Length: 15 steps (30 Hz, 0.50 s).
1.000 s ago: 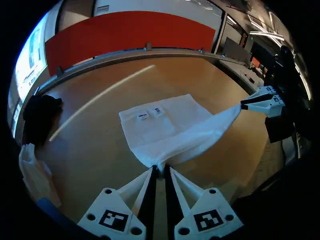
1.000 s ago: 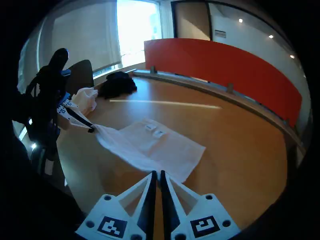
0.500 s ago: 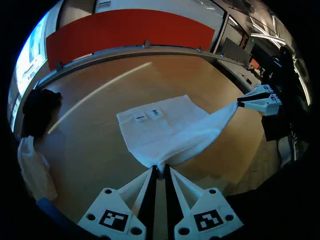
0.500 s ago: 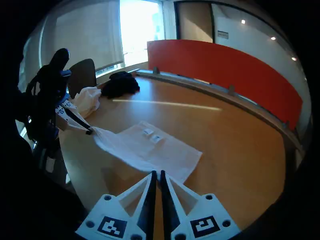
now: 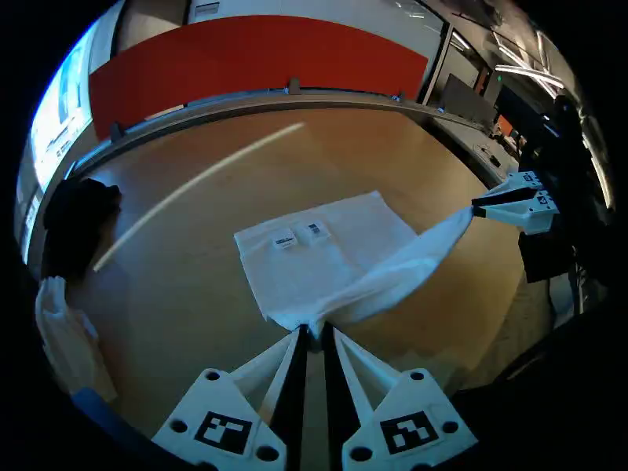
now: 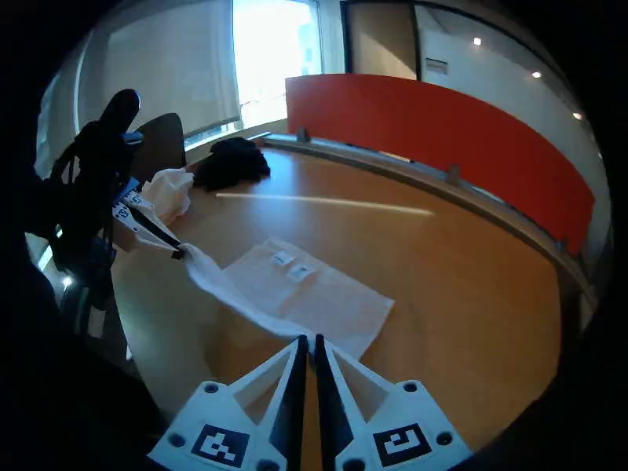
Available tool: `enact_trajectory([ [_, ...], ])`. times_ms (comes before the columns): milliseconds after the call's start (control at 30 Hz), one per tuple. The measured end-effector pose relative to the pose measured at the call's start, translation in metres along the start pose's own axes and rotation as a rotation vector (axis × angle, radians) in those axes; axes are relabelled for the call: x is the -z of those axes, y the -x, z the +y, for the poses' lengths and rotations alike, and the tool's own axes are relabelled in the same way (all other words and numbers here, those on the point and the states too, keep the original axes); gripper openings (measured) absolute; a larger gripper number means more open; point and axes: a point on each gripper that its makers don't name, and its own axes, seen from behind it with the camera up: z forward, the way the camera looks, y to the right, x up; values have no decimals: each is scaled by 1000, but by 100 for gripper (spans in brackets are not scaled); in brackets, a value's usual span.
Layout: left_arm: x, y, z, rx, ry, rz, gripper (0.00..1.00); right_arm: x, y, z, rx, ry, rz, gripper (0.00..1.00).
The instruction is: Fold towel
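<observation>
White towel [image 5: 330,259]: one, two labels [image 5: 315,229]; left gripper [image 5: 312,330], right gripper [image 6: 308,339] pinch corners.

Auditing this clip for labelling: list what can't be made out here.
- Two tags on the towel: too small to read, both views.
- Dark bundle: shadowed in the right gripper view, kind unclear.
- Table under the towel's lifted edge: covered by the cloth, left gripper view.

The right gripper [image 6: 308,344] pinches one corner of the white towel [image 6: 322,294]; the left gripper [image 6: 177,253] holds another corner raised above the desk [image 6: 471,298].
</observation>
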Motion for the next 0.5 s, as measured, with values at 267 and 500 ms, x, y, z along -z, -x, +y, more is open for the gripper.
enact_trajectory([
  [267,-23,-21,-20,-8,-22,6,14,-24,-4,20,-6,10,-11,8],
  [500,-46,-37,-38,-31,-38,4,14,-47,-7,36,0,14,-29,8],
])
